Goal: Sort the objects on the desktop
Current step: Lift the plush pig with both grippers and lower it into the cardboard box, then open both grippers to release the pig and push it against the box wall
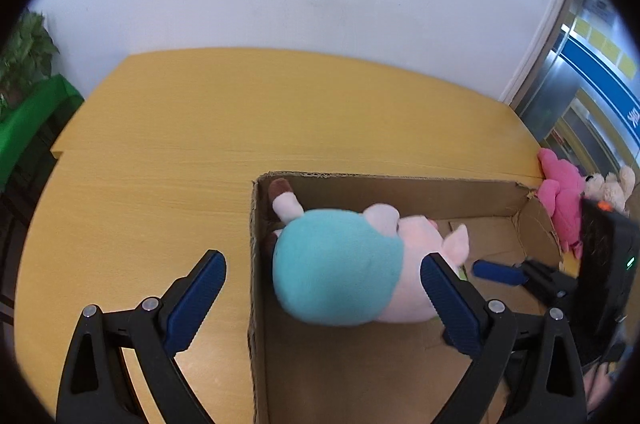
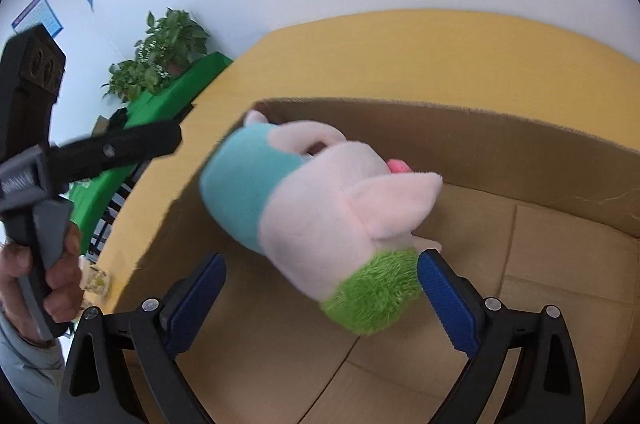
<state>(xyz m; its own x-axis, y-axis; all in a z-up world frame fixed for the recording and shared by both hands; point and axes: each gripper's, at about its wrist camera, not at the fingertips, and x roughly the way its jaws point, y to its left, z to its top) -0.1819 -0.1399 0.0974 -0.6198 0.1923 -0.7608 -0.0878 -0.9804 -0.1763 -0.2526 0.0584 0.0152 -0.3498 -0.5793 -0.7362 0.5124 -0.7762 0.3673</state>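
A: The pig plush (image 2: 320, 208) is over the cardboard box (image 2: 520, 152), near its left wall, and blurred. I can't tell whether it has landed.

B: The right gripper (image 2: 320, 298) has its jaws spread wide, one blue pad beside the green tuft, not pressing. Nothing held there.

A: Same for the left gripper (image 1: 324, 298): jaws wide, straddling the box's left wall, holding nothing.

B: So I'd call this the drop-off step, one toy going in.

A: More waiting. A pink plush (image 1: 560, 200) and a cream teddy (image 1: 610, 186) sit beyond the box's far right corner on the table (image 1: 160, 152).

B: Next, I'd guess, the right gripper lifts clear and reaches right for those, jaws open.
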